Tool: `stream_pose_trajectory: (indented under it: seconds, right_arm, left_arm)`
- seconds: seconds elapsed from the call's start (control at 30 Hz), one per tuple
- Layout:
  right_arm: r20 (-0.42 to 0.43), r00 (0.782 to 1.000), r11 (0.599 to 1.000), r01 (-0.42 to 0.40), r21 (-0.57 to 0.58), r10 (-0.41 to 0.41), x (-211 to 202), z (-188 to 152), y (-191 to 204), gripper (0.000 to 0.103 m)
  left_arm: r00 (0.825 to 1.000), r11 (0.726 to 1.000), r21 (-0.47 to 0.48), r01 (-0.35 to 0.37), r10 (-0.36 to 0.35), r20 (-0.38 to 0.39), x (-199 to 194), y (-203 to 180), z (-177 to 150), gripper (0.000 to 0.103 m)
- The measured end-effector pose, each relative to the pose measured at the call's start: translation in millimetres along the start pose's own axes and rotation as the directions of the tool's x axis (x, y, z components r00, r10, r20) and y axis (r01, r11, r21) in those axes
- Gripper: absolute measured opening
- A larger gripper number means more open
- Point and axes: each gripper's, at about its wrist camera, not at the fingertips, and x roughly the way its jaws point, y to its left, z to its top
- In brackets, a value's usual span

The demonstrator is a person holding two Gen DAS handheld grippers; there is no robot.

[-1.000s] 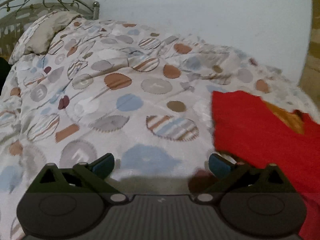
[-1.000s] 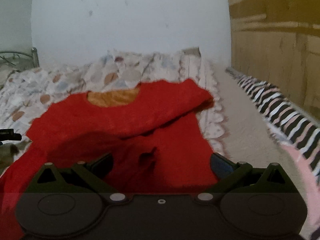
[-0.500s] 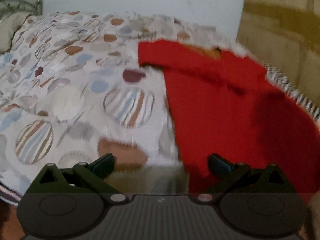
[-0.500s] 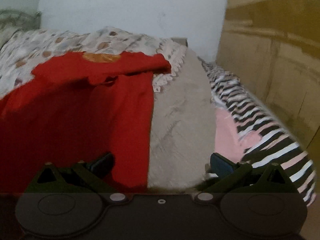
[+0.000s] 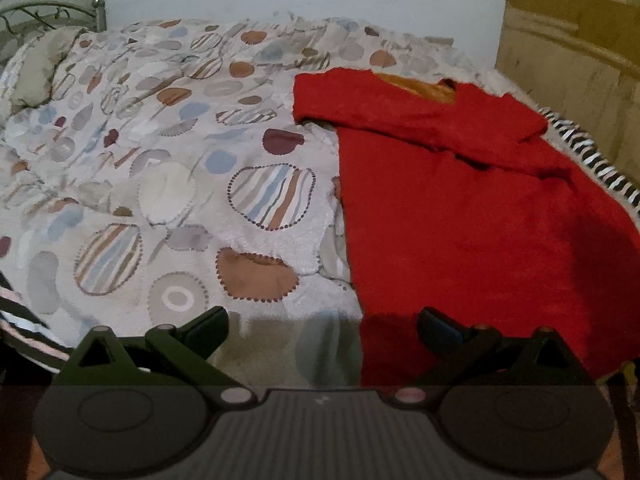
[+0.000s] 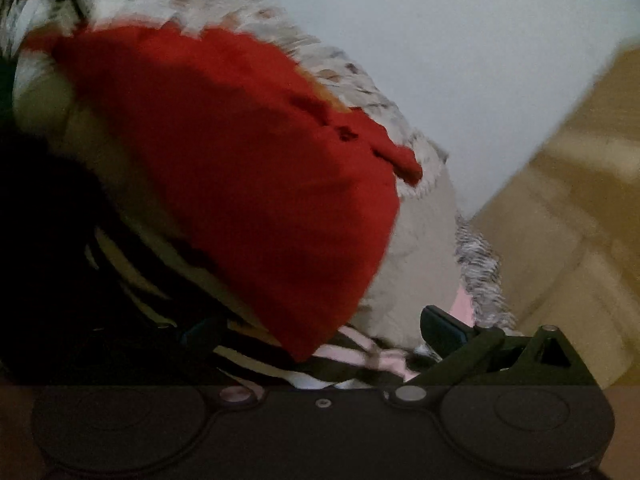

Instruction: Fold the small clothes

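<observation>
A small red top (image 5: 472,208) with an orange inner neck lies flat on the bed, both sleeves folded in across the chest. My left gripper (image 5: 322,326) is open at the bed's near edge, its right finger over the top's lower left hem and its left finger over the bedspread; nothing is between the fingers. In the tilted, blurred right wrist view the same red top (image 6: 256,168) fills the middle. My right gripper (image 6: 320,330) is open near the top's lower corner, holding nothing; its left finger is lost in dark shadow.
A bedspread (image 5: 168,160) printed with circles and stripes covers the bed. A black, white and pink striped cloth (image 6: 352,356) hangs at the bed's edge, also along the right side (image 5: 596,160). A metal headboard (image 5: 44,16), white wall and yellowish wall (image 5: 580,40) bound the bed.
Both grippers have drawn back from the top toward the bed's near edge. The right wrist view has rolled sharply and dropped low by the top's corner. The sleeves stay folded.
</observation>
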Motion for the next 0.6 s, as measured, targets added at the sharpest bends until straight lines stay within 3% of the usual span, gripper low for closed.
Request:
stream_pose_trajectory:
  seconds: [0.17,0.3,0.47,0.6]
  right_arm:
    - [0.074,0.981,0.951,0.19,-0.245,-0.177,18.7,-4.4,38.3,0.103]
    - [0.141,0.97,0.933,0.231,-0.274,-0.199,14.3,-5.7,41.2,0.1]
    - [0.207,0.963,0.931,0.227,-0.287,-0.171,-4.1,-3.3,34.0,0.071]
    - [0.205,0.969,0.933,0.196,-0.301,-0.138,-7.6,-6.2,26.6,0.036]
  left_arm:
    - [0.997,0.998,-0.002,-0.069,0.069,-0.036,-8.7,-16.4,14.2,0.103]
    - [0.995,0.994,0.057,-0.097,0.098,-0.013,-20.7,-32.2,24.3,0.103]
    - [0.995,0.987,0.126,-0.102,0.099,0.031,-33.0,-51.4,32.0,0.103]
    - [0.996,0.984,0.156,-0.088,0.082,0.044,-39.6,-61.8,35.1,0.103]
